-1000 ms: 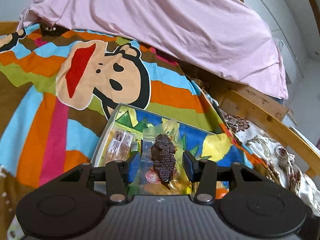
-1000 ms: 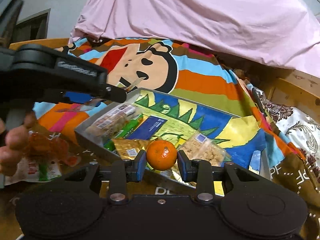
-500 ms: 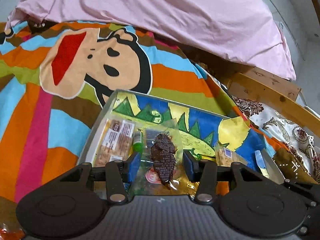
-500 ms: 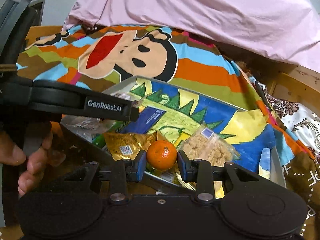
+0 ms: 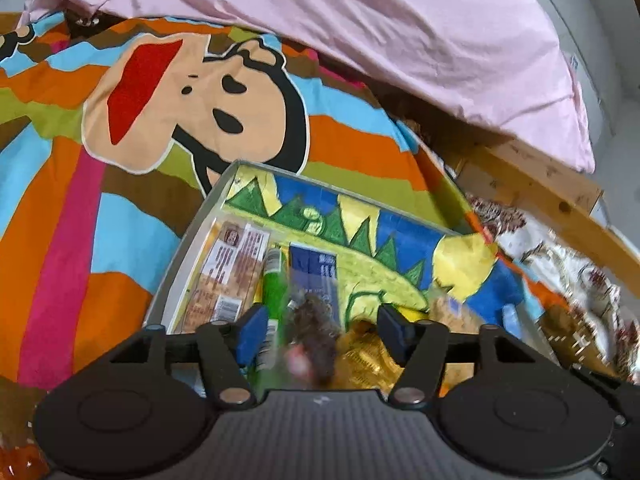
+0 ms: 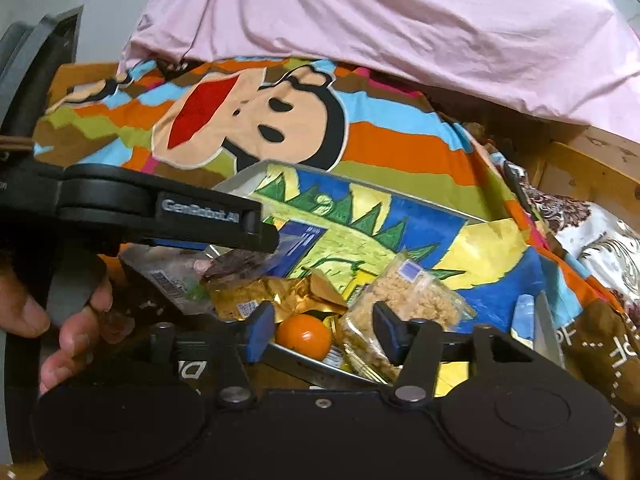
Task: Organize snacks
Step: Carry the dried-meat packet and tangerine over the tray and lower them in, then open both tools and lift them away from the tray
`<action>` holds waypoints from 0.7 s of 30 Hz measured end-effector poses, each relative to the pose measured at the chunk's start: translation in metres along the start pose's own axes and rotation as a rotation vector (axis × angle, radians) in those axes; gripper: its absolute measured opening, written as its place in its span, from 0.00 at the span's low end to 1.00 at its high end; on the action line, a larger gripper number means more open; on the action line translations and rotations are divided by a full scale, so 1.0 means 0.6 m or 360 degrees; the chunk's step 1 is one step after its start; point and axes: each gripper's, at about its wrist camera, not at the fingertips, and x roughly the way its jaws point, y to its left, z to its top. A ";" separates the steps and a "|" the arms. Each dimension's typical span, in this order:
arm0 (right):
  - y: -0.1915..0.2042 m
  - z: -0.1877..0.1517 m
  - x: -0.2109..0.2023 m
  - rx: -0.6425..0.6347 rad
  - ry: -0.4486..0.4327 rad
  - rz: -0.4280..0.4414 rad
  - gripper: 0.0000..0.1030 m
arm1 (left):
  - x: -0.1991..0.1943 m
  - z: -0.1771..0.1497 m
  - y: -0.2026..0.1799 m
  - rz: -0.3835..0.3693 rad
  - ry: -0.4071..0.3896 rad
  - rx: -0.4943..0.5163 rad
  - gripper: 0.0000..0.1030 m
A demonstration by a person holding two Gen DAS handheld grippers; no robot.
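Now both grippers have just been opening over the tray point(image 6: 304, 364): the left gripper point(image 5: 318, 330) spreads clear of a clear packet of dark dried snack point(image 5: 316, 340), blurred, seemingly dropping inside. Right gripper point(image 6: 320, 332), jaws apart, frees a small glossy tangerine point(image 6: 304, 336) at the near rim; best lift both straight away.

Bed point(image 5: 248, 280) (striped monkey sheet) carries snack tray point(image 6: 240, 178), pink quilt point(image 5: 360, 20)

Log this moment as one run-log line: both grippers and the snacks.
left gripper: open, dark snack packet dropping free | right gripper: open, mandarin released in tray
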 end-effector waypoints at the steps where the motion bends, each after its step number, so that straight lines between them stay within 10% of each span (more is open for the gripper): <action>1: -0.004 0.002 -0.007 0.0024 -0.0009 -0.0005 0.63 | -0.005 0.002 -0.002 -0.0009 -0.0012 -0.0003 0.68; 21: -0.067 0.038 -0.269 0.0305 -0.0518 -0.0049 0.99 | -0.306 0.050 -0.076 0.0171 -0.0447 0.0010 0.99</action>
